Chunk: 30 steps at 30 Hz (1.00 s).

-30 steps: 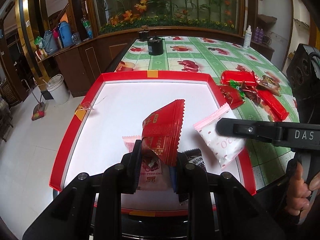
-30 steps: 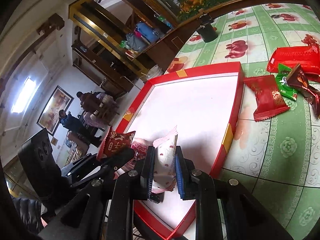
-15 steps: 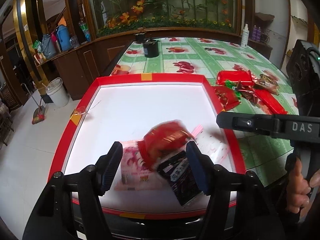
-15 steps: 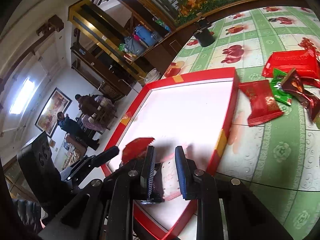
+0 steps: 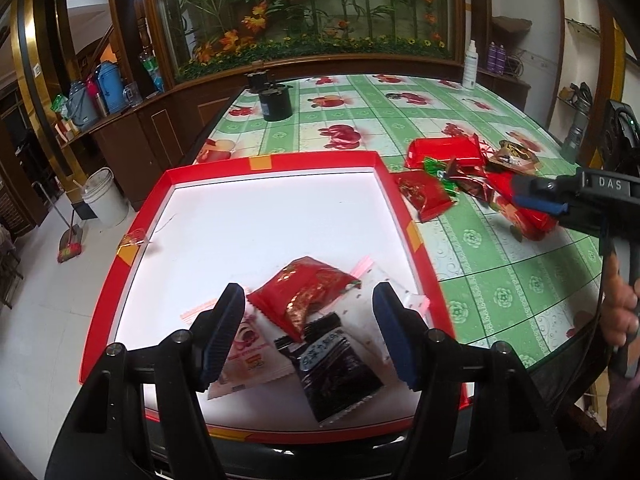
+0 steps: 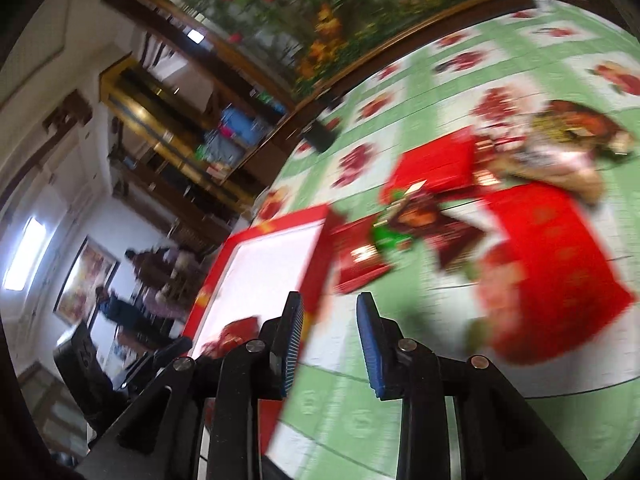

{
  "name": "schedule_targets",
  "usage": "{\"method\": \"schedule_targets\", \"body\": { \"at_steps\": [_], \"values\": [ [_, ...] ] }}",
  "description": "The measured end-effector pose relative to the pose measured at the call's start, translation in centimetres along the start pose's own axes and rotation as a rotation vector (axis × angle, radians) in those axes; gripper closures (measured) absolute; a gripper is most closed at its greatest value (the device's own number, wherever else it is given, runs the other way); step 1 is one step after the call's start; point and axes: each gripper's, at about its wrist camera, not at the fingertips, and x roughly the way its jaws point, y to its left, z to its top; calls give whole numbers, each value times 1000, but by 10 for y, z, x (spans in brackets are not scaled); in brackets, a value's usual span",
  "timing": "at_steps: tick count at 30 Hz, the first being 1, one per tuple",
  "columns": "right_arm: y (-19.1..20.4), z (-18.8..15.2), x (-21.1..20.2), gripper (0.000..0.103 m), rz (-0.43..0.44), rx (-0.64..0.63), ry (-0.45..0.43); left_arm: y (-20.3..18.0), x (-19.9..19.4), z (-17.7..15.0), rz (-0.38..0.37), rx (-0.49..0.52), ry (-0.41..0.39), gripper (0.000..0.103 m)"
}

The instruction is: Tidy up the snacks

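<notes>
Red packet (image 5: pixel 308 294) flat in tray (image 5: pixel 124 248), long axis slanting up-right; left gripper (image 5: pixel 308 332) spread, empty; right gripper (image 6: pixel 329 344) opening, empty.

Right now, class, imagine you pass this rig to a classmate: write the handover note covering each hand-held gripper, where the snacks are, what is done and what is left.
Left hand-held gripper: open and empty above the near end of the red-rimmed tray.
Right hand-held gripper: empty, jaws opening, over the green tablecloth near the loose pile.
In the tray: red packet on top, black packet, pink-printed packet and white packet, all bunched at the near end.
Done: those four are in the tray.
Left: the pile of red, green and brown snacks beside the tray on the table still has to go in.
</notes>
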Motion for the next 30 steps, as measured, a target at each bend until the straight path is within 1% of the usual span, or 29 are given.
{"method": "schedule_targets", "body": {
  "at_steps": [3,4,5,6,8,10,11,12,15,16,19,22,24,25,26,27,28,30],
  "values": [
    [-18,7,-19,71,-37,26,-40,-8,-2,4,-12,17,-4,36],
    [-23,9,-24,69,-54,28,-53,-12,-2,5,-15,25,-5,32],
    [-27,11,-29,65,-73,29,-64,-15,-3,7,-18,29,-7,27],
    [-32,13,-33,62,-87,30,-70,-19,-4,9,-27,36,-10,27],
    [-40,18,-42,62,-125,25,-86,-28,-5,13,-47,53,-12,27],
    [-47,22,-46,55,-186,-4,-79,-40,-6,18,-65,79,-13,27],
    [-49,23,-45,49,-239,-24,-58,-45,-6,19,-72,89,-12,27],
    [-50,24,-43,47,-289,-44,-43,-51,-5,21,-82,102,-10,27],
    [-51,27,-34,47,-377,-117,4,-69,1,26,-115,132,17,27],
    [-50,28,-28,47,-407,-145,32,-74,3,28,-123,138,26,27],
    [-46,26,-7,43,-453,-217,99,-88,10,36,-149,148,49,27],
    [-39,24,8,41,-505,-288,116,-97,20,48,-169,139,78,27],
    [-37,24,13,39,-519,-311,129,-101,29,58,-181,116,99,27],
    [-38,25,14,40,-528,-323,136,-103,34,62,-180,102,111,27],
    [-36,24,14,46,-546,-347,143,-105,40,67,-182,86,125,27],
    [-35,24,15,50,-565,-368,149,-107,46,71,-193,71,135,27],
    [-35,24,15,50,-580,-379,153,-109,52,75,-195,59,148,27],
    [-40,24,11,50,-589,-376,151,-115,67,80,-167,40,186,27]
  ]
}}
